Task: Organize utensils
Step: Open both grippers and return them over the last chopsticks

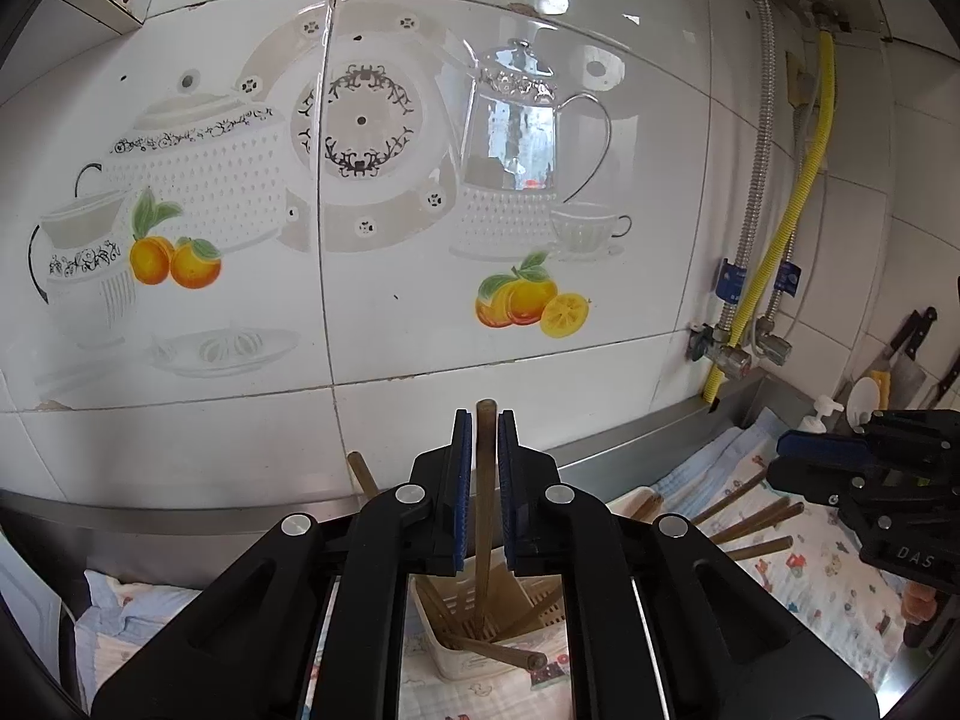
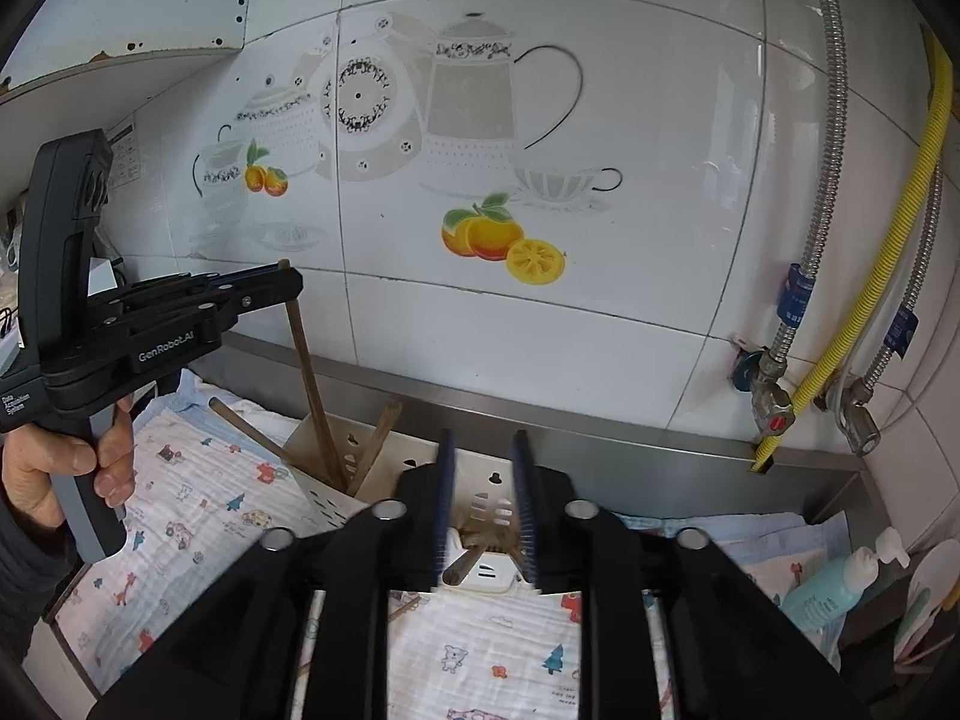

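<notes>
The wall tiles (image 1: 540, 360) are glossy glazed ceramic with printed teapots and oranges, and the ledge (image 2: 600, 438) below them is dull brushed metal. A soft, crinkled cotton cloth (image 2: 198, 498) (printed with small cartoon animals) covers the counter, and on it sits a smooth cream plastic utensil holder (image 2: 336, 498) with matt brown wooden chopsticks (image 1: 483, 510). The gripper bodies are matt black plastic with ribbed blue pads (image 2: 445, 498), beside a corrugated yellow hose (image 2: 888, 252) and braided metal hoses (image 2: 822, 192).

Each hand-held gripper is matte black plastic: the left hand-held gripper (image 1: 485, 438) and right hand-held gripper (image 2: 483, 468) carry ribbed blue pads and round silver pivot screws. At nine o'clock in the right view, white "GenRobot.AI" lettering, a grey handle and a dark sleeve.
</notes>
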Tool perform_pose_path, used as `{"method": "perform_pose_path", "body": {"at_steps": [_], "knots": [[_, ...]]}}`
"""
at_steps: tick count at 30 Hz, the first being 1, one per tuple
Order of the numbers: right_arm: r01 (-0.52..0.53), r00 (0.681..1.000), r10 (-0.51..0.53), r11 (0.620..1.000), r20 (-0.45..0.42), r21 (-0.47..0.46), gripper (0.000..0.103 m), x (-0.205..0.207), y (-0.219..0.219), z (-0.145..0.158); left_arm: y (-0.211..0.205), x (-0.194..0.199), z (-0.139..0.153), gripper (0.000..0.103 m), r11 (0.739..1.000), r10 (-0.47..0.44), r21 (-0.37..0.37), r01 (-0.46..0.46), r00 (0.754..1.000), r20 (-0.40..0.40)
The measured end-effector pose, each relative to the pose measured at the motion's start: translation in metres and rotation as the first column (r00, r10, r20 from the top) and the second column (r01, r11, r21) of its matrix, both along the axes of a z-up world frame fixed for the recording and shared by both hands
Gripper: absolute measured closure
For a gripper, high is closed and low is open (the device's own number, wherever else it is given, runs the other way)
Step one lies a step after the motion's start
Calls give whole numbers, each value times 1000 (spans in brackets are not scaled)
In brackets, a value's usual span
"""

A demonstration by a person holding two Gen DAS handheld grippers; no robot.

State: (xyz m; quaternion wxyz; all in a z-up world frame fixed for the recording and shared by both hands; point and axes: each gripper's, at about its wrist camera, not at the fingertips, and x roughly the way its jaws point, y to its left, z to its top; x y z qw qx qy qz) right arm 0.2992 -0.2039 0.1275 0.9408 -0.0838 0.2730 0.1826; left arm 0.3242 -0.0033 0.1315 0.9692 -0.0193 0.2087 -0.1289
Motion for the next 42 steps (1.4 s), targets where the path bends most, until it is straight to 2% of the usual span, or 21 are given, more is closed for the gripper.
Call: {"method": "perform_pose_path", "body": {"at_steps": [1,6,7,9,12,14,18,25,29,31,33,36,42], "knots": [[0,1000,0,1000,5,5,74,-2,-1,2,1,-2,2,94,1000,1,-2,-1,1000,4],[8,998,-9,1000,56,7,47,-25,-5,11,6,-26,13,91,1000,-4,-2,4,999,33],[9,998,-10,1000,67,10,43,-33,-6,12,7,-32,14,80,1000,-4,-2,4,999,39],[15,996,-16,1000,90,12,28,-47,-7,12,10,-47,15,65,1000,2,-4,-1,999,54],[27,993,-28,1000,117,11,16,-71,-9,6,15,-71,11,63,1000,-3,-3,3,998,57],[26,993,-27,1000,115,12,14,-86,-10,-2,19,-87,4,56,1000,0,-3,0,999,48],[30,995,-32,999,96,15,12,-112,-9,-25,27,-118,-17,53,1000,2,-1,-2,1000,16],[58,998,-58,998,-5,29,12,-148,0,-81,45,-158,-61,48,999,41,14,-41,998,-47],[83,995,-81,996,-54,33,12,-167,8,-113,58,-173,-82,43,997,81,18,-79,993,-90],[93,993,-90,995,-79,28,12,-175,13,-128,64,-180,-91,34,995,101,16,-100,990,-95],[93,990,-88,995,-112,39,12,-181,18,-142,67,-185,-100,33,993,116,21,-114,988,-105],[122,986,-122,993,-116,-7,12,-193,30,-161,71,-191,-112,33,993,119,20,-117,984,-129],[117,979,-118,993,-168,-19,12,-205,49,-194,79,-203,-134,28,990,141,10,-141,977,-159]]}}
